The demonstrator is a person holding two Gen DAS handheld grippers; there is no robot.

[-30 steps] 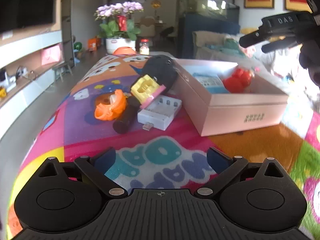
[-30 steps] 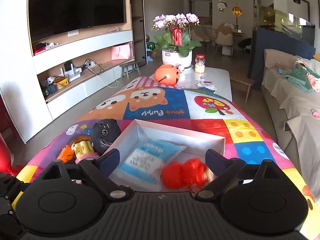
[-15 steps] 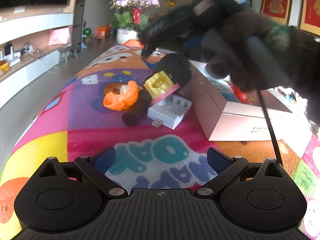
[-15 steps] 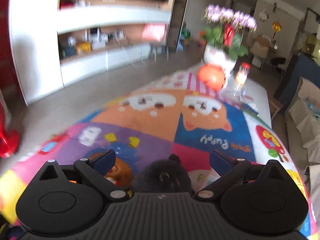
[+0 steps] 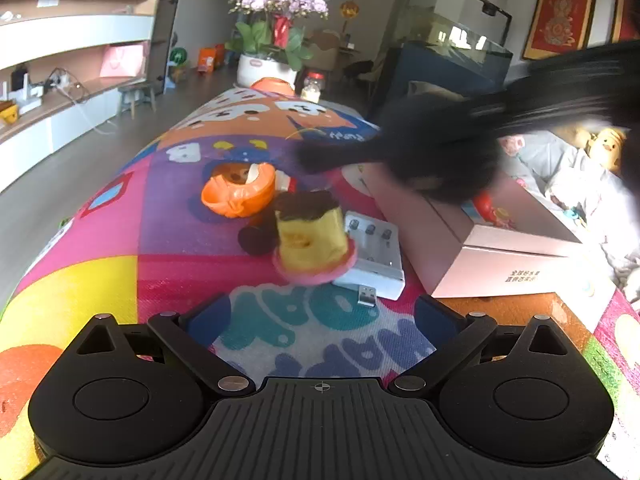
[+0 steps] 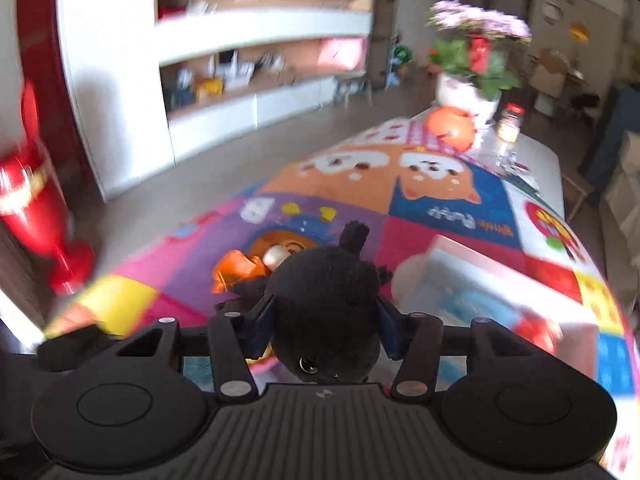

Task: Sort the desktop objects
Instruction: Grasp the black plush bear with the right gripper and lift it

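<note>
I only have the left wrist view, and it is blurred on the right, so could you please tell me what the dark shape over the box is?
Observer: It is a black plush toy, sitting between the fingers of the right tool, whose jaws are closing on its sides.
Operator: Thank you. Which way does it face?
Observer: Its shiny eye faces back toward the camera, low in the right wrist view.
Operator: And what is inside the box?
Observer: A blue packet lies in the box, hidden from your view by the toy.
</note>
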